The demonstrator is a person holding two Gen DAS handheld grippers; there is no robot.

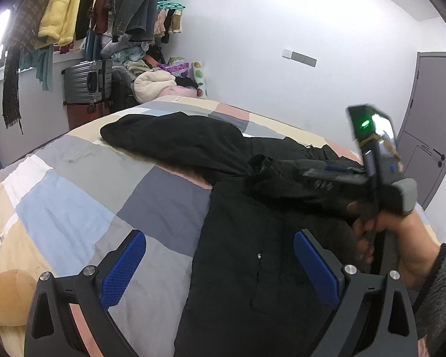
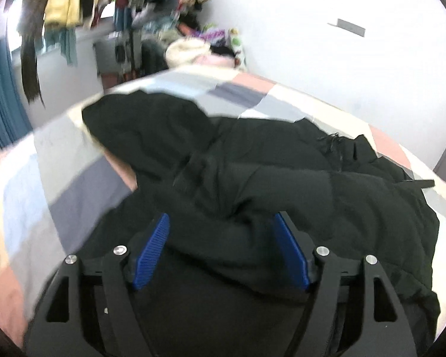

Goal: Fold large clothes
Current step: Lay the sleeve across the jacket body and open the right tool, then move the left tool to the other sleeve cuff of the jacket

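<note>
A large black coat (image 1: pixel 238 267) lies spread on a bed with a patchwork cover (image 1: pixel 74 196). Its left sleeve (image 1: pixel 169 136) stretches toward the far left. My left gripper (image 1: pixel 220 255) is open and empty above the coat's left edge. My right gripper shows in the left wrist view (image 1: pixel 282 172), held by a hand at the right, with coat fabric bunched at its tips. In the right wrist view the right gripper (image 2: pixel 220 232) has its blue pads (image 2: pixel 151 250) wide apart with a thick fold of the coat (image 2: pixel 252 184) lying between them. That view is blurred.
Behind the bed, clothes hang on a rack (image 1: pixel 89 9) over a grey suitcase (image 1: pixel 86 80) and a pile of bedding (image 1: pixel 154 83). A white wall runs along the far side, with a grey door (image 1: pixel 431 136) at the right. An orange cushion (image 1: pixel 6 297) lies at the near left.
</note>
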